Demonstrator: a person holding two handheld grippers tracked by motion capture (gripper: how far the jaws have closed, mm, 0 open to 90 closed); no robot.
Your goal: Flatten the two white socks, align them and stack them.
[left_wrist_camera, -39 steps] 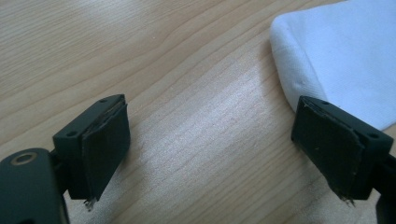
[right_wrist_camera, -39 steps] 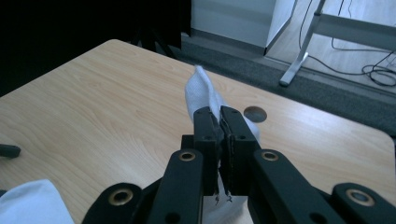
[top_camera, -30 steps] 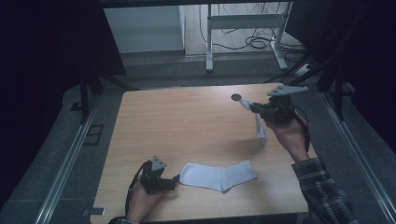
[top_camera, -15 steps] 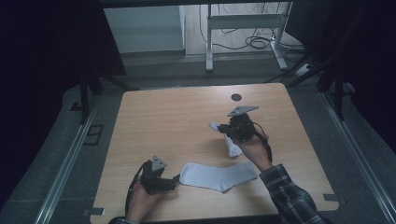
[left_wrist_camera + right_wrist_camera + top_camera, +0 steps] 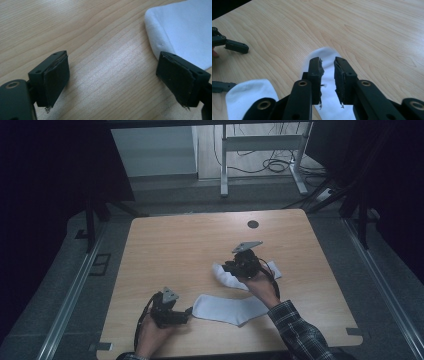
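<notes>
Two white socks lie on the wooden table (image 5: 175, 250). The near sock (image 5: 227, 309) stretches along the front, and its rounded end (image 5: 185, 32) sits just beside one jaw of my left gripper (image 5: 186, 313) (image 5: 113, 72), which stands wide open and flat on the wood. The second sock (image 5: 225, 276) (image 5: 322, 53) lies at centre right under my right gripper (image 5: 231, 268) (image 5: 327, 65). Its jaws have just been opening; a narrow gap separates the pads, with the sock showing on the table below and between them, not pinched. The right gripper view also catches the near sock (image 5: 249, 95) and the left gripper (image 5: 234, 66).
A small black round hole (image 5: 253, 224) marks the table's far side. Beyond the far edge stands a white desk frame (image 5: 260, 150) with cables on the floor. Metal rails (image 5: 75, 290) run along the floor on both sides of the table.
The right hand came from the far right corner toward the centre and down, carrying the second sock, which now rests on the table. Its jaws have parted. The left gripper stayed still.
</notes>
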